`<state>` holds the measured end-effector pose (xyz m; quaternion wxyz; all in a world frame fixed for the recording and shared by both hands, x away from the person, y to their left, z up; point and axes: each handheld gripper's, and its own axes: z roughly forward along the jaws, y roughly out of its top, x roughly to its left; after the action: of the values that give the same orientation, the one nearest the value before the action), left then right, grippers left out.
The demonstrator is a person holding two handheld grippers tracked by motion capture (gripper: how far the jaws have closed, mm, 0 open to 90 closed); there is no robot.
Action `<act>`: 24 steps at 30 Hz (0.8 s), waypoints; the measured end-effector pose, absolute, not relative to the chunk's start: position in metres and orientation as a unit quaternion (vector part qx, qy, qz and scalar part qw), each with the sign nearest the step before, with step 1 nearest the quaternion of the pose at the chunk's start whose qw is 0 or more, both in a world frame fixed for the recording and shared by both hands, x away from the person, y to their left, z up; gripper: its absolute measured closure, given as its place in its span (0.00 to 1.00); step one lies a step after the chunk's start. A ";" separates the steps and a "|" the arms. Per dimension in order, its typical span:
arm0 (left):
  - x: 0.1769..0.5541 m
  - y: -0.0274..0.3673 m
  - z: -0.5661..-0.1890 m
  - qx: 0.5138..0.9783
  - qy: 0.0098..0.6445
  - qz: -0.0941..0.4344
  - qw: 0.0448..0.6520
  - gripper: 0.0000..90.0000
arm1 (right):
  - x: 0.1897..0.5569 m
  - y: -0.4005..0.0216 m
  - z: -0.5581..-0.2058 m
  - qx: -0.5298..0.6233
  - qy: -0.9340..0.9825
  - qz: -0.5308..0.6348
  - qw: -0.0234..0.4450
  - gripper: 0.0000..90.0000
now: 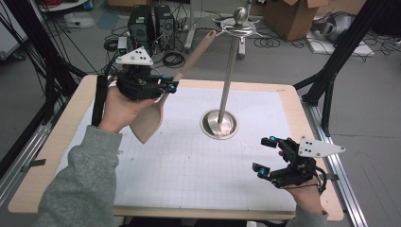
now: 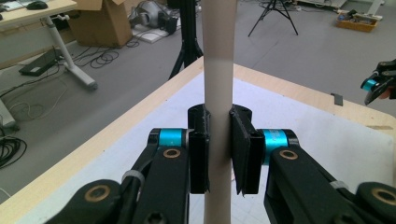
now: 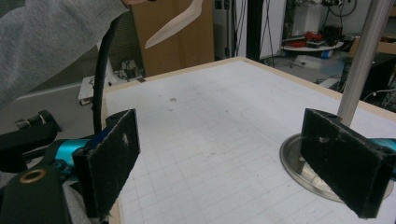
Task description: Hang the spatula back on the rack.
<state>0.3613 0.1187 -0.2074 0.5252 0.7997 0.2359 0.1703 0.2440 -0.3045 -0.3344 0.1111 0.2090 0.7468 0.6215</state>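
The left gripper (image 1: pixel 166 87) is squeezing a wooden spatula (image 1: pixel 163 101) and holding it up in the air, above the far left part of the table (image 1: pixel 61 142). The spatula is pale and smooth. Its handle is long and round like a stick, and it is pointing up and away toward the top of a metal stand (image 1: pixel 227 90). Its flat blade is wide with a rounded edge, and it is hanging down just beside the person's left hand (image 1: pixel 118 111).

In the left gripper view, the two black pads are pressing on the round handle (image 2: pixel 217 93) from both sides. The pads are flat and dark, and shiny blue rings are sitting behind them.

The right gripper (image 1: pixel 265 155) is resting low near the right front corner of the table. Its jaws are standing wide apart with nothing between them. In the right gripper view, its black pads (image 3: pixel 114 158) are looking rough and scuffed, with little white marks on them.

The stand is shiny and silver. It has a round flat base (image 1: pixel 219 124) sitting on the mat, a thin straight pole going up, and a smooth ball on top with thin arms sticking out around it.

A white mat (image 1: pixel 189 161) with thin grid lines is covering most of the table. The table edge around it is light wood. A grey soft sleeve (image 1: pixel 80 184) is covering the left arm.
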 end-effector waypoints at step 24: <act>0.369 0.104 -0.215 0.805 0.235 0.153 0.522 0.87 | 0.243 -0.308 -0.334 0.210 0.744 0.624 0.114 0.13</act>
<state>0.3695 0.1039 -0.2150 0.5221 0.8055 0.2353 0.1525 0.2426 -0.3075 -0.3336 0.1142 0.2099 0.7441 0.6239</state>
